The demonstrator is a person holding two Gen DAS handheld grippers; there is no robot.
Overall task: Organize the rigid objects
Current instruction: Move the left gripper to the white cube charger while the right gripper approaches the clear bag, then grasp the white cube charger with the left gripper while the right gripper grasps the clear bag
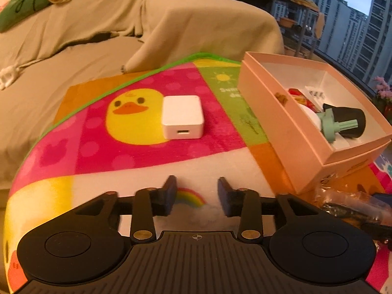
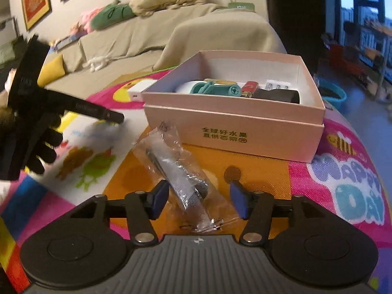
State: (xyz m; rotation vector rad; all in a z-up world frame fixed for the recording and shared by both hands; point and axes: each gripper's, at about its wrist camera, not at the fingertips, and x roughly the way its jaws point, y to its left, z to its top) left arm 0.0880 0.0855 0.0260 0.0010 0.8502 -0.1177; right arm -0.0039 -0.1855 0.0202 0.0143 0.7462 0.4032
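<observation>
The left hand-held gripper (image 1: 197, 196) hangs part-open and empty before the white charger (image 1: 181, 117); the right hand-held gripper (image 2: 199, 199) straddles, without pinching, the plastic-wrapped item (image 2: 182, 171) beside the pink box (image 2: 235, 122).

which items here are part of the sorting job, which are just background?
Job:
pink box, already holding small items
white charger on the mat
clear plastic packet between the right gripper fingers, not pressed
left gripper, open

Background:
cartoon mat
sofa
green cushion
</observation>
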